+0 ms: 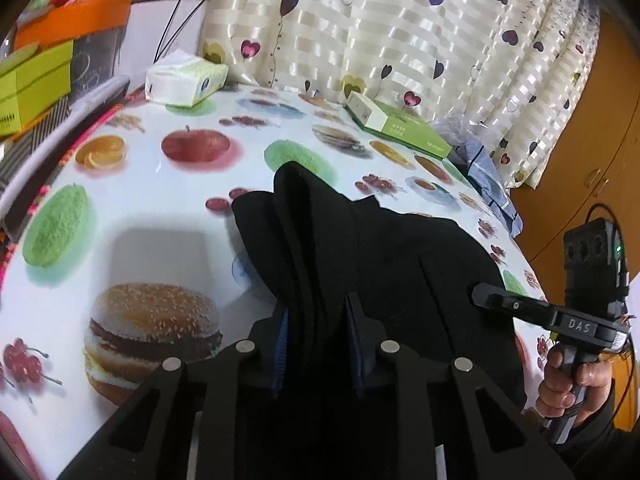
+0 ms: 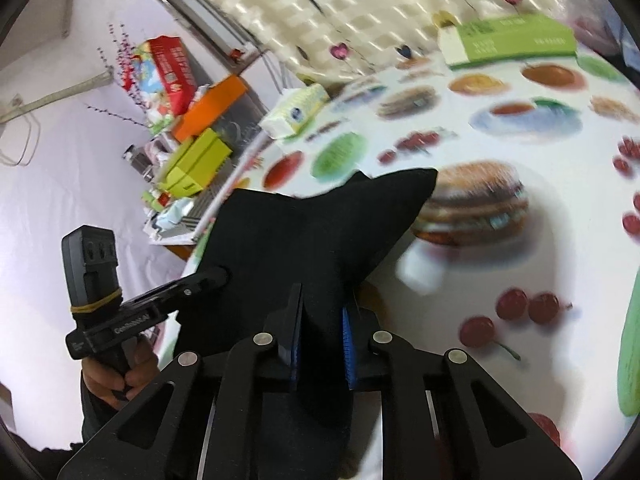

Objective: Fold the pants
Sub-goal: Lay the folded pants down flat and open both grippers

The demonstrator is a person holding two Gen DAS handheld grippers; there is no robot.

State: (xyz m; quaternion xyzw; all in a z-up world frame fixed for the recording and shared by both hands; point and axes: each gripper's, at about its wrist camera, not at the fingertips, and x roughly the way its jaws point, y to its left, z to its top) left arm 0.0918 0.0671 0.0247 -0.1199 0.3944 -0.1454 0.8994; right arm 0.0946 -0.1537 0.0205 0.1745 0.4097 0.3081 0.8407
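Note:
Black pants (image 1: 380, 248) lie bunched on the fruit-print table (image 1: 160, 208), raised in folds near the front edge. My left gripper (image 1: 316, 314) is shut on a thick ridge of the pants, the cloth filling the gap between its blue-padded fingers. In the left wrist view my right gripper (image 1: 482, 294) reaches in from the right, its tip against the cloth, with a hand on its handle. In the right wrist view my right gripper (image 2: 322, 310) is shut on a fold of the pants (image 2: 320, 224), and my left gripper (image 2: 220, 274) bites the same cloth at the left.
A tissue pack (image 1: 186, 80) and a green-and-white box (image 1: 396, 124) sit at the table's far side, before a heart-print curtain (image 1: 400, 20). A blue striped cloth (image 1: 488, 176) lies at the right edge. Stacked boxes (image 1: 36, 80) crowd the left.

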